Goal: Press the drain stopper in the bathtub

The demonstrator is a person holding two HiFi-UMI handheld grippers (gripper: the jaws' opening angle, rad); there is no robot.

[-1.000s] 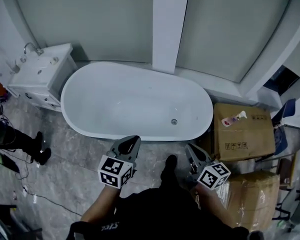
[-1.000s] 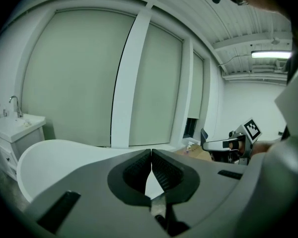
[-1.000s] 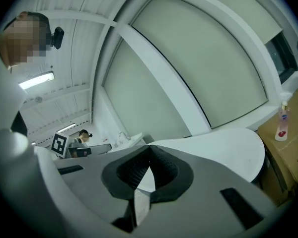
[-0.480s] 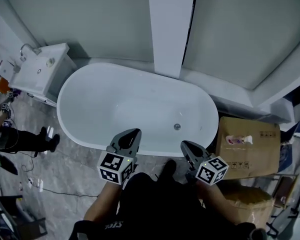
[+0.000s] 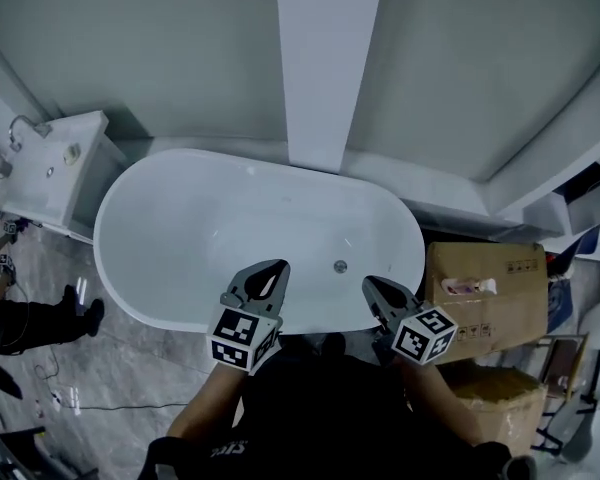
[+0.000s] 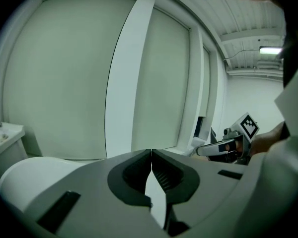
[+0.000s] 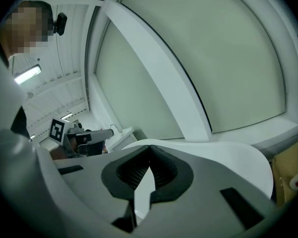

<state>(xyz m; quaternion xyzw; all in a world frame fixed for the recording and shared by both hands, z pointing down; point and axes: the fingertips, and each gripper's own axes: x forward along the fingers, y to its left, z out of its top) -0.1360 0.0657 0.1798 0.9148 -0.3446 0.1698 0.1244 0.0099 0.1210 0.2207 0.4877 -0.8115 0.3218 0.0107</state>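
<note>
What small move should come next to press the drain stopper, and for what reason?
Probably lower the right gripper forward and down toward the drain stopper. Its jaws are shut, it hangs over the near rim of the bathtub, and in the head view the stopper lies nearer to it than to the left gripper.

Small round metallic drain stopper [image 5: 340, 266] on white oval bathtub [image 5: 180, 228] floor, right of centre.

Left hand-held gripper [image 5: 276, 267], right hand-held gripper [image 5: 369, 282]: grey tapered shells, black ribbed pads [image 6: 165, 175] inside. White cube [image 5: 243, 338] with black square markers at rear of each. Black top [image 5: 320, 418], small white print near left sleeve.
</note>
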